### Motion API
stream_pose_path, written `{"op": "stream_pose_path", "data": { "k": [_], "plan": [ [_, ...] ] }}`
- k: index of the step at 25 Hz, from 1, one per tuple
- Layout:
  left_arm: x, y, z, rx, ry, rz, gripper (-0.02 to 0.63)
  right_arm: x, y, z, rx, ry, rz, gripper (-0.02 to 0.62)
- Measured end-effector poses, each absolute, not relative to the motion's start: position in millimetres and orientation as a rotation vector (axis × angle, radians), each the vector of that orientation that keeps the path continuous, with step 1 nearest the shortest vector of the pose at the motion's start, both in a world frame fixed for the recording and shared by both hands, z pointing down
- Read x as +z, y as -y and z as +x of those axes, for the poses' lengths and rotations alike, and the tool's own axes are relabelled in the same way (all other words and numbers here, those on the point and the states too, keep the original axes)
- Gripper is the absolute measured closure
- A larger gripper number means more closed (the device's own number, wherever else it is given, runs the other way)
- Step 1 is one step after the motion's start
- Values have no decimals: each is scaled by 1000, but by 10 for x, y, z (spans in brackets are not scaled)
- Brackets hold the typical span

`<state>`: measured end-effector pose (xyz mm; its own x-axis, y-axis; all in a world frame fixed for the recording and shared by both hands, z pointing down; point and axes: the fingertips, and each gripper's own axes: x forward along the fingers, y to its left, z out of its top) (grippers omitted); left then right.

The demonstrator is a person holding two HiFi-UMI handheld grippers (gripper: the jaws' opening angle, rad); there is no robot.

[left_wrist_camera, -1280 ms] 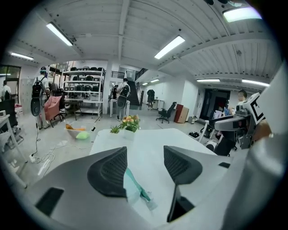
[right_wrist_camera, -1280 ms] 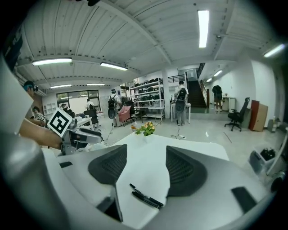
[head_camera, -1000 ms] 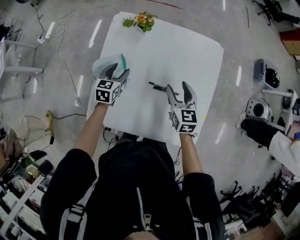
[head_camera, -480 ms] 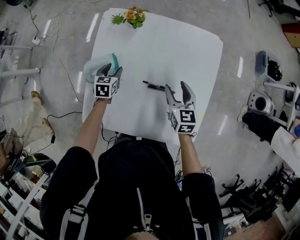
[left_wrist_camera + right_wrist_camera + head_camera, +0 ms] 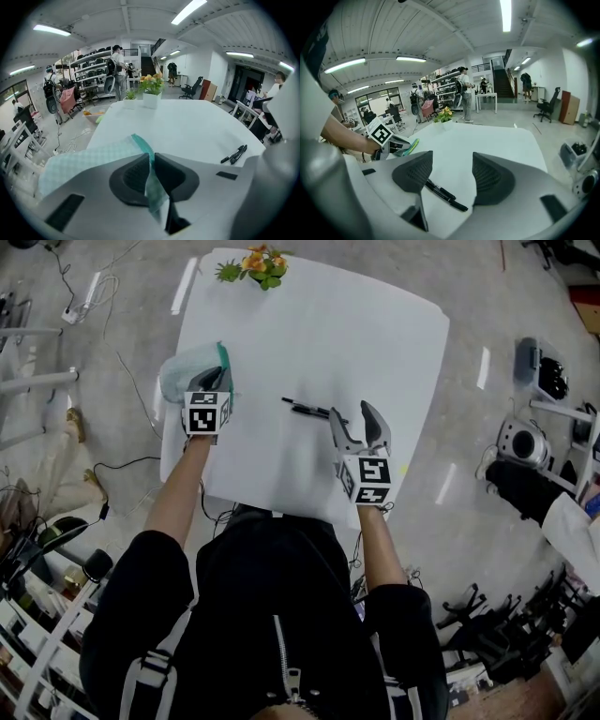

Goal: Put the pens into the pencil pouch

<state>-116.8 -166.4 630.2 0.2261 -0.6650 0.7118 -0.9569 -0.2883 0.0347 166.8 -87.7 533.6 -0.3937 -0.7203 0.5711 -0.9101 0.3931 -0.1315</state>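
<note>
Since the earlier frame, brings the left gripper (image 5: 213, 381) lower onto the pencil pouch (image 5: 185, 371) and closes its jaws, now clamped on the teal zipper edge (image 5: 140, 143) with the fabric between the pads. Seems soft, limp and light, likely to sag and fold when lifted; better to take it at the firmer zipper rim, as here, to keep the mouth reachable. Lies at the left edge of the white table (image 5: 375, 343). Further right, near the table's middle and well apart from the pouch, lie the black pens (image 5: 305, 410) side by side and touching; probably light, stiff and smooth, easy to roll, so best to pinch across the barrel near the middle. Holds the right gripper (image 5: 354, 418) just short of them, jaws wide apart with nothing between the pads. Keeps both forearms stretched forward and both grippers tilted down toward the table, the left one more steeply
</note>
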Motion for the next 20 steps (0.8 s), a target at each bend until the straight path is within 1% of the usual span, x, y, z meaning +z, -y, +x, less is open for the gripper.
{"op": "stream_pose_path", "data": {
  "k": [6,10,11,13,15,19,20],
  "plan": [
    [6244,1638,-1200,808,1498,2053,577,5380,870,1628,610,2236,1380,336],
    [6246,1634,-1202,836,1491,2072,574,5386,856,1620,614,2235,1381,337],
    [6266,1635,-1180,843,1472,2074,564,5386,855,1618,616,2234,1383,337],
    [6314,1648,-1154,859,1458,2066,458,5389,850,1620,619,2232,1388,337],
    [6351,1669,-1160,881,1475,2049,429,5400,845,1631,621,2228,1392,337],
    [6425,1686,-1196,933,1506,2002,428,5392,837,1689,625,2216,1407,339],
    [6437,1684,-1198,940,1505,1994,440,5391,830,1706,627,2213,1412,339]
  ]
}}
